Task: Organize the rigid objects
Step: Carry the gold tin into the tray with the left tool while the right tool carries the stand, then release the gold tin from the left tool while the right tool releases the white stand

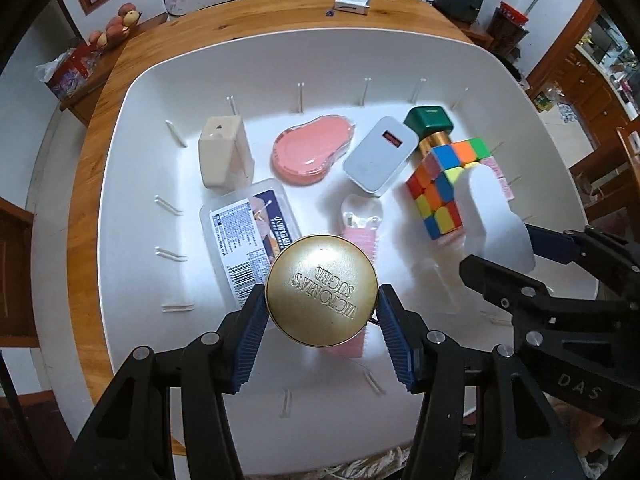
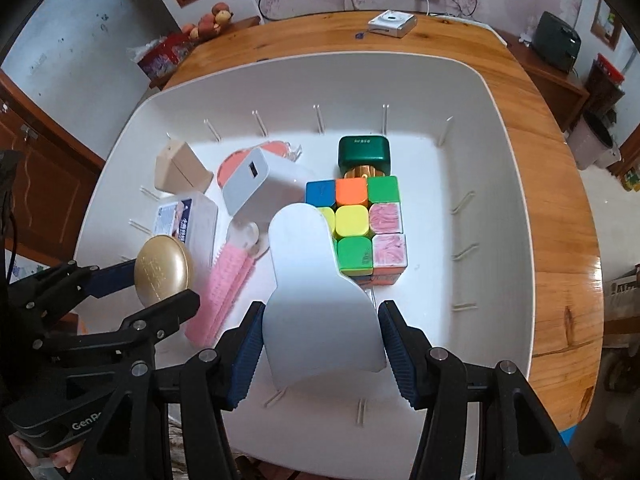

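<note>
A: Both grippers are over the big white bin [image 1: 400, 60] on the wooden counter [image 1: 248, 20]. The left gripper [image 1: 322, 316] has its jaws clamped on a round gold tin [image 1: 321, 294], one blue pad pressed to each side of it, embossed lid facing the camera.

B: And the right gripper [image 2: 322, 340] has a flat white paddle-shaped piece [image 2: 320, 300], narrow rounded end forward, wide end squeezed between its jaws.

A: Both are held above the bin floor, over the things lying in it. Under the tin there's a pink bristle brush [image 2: 224, 288] with a clear handle, and just beside that a clear plastic box [image 1: 248, 240] with a printed label.

B: Under the tip of the white piece sits a colour cube [image 2: 360, 224], pink stickers on two squares. Behind it, touching, a green-capped bottle [image 2: 364, 152] with a gold neck lies on its side.

A: In the middle a white charger block [image 1: 380, 156] leans on a pink pear-shaped case [image 1: 312, 148]. To the far left stands a cream-coloured block [image 1: 224, 152], apart from the rest.

B: From the right wrist view the tin is at the left of the bin and the white piece is near the front centre. The two grippers are near each other, not touching.

A: Beyond the bin, a small white device [image 2: 394, 22] sits at the far edge of the counter.
</note>
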A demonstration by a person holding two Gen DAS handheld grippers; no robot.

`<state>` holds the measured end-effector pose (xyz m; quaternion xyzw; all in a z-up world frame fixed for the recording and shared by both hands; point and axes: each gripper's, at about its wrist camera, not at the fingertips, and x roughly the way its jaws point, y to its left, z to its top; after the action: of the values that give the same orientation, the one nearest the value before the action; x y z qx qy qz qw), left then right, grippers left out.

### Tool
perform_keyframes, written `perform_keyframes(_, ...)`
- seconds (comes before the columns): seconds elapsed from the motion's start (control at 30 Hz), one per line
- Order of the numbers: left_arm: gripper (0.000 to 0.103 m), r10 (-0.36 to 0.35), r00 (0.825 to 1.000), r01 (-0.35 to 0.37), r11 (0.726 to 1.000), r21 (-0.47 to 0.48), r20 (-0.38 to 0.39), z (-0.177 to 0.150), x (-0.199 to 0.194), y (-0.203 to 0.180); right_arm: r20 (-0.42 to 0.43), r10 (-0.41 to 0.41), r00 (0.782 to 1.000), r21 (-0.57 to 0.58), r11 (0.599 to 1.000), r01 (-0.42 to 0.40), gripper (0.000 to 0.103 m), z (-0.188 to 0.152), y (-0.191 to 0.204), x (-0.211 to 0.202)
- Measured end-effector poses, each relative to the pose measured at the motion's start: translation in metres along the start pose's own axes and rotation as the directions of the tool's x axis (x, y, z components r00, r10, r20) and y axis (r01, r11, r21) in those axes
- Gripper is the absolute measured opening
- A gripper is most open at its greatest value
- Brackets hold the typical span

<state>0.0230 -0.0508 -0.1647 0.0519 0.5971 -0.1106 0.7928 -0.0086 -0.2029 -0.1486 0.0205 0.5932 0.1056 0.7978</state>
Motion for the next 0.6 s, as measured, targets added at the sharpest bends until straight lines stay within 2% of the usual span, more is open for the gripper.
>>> perform_keyframes(0.13, 0.059, 0.026, 1.000, -0.026, 1.000, -0.004, -0.002, 0.001, 0.003, -0.001, 0.011, 0.010, 1.000, 0.005, 1.000, -0.010, 0.063, 0.000, 0.000, 0.000)
perform_keyframes(0.3, 0.080, 0.068, 0.997, -0.068, 0.997, -0.022, 0.032, 0.000, -0.002, 0.004, 0.052, -0.008, 0.999, 0.010, 1.000, 0.007, 0.066, 0.001, -0.001, -0.007)
perform_keyframes(0.6, 0.084, 0.073, 0.997, -0.072, 0.997, -0.039, 0.034, 0.000, -0.002, 0.009, 0.066, -0.020, 0.998, 0.012, 1.000, 0.019, 0.066, 0.002, -0.002, -0.010)
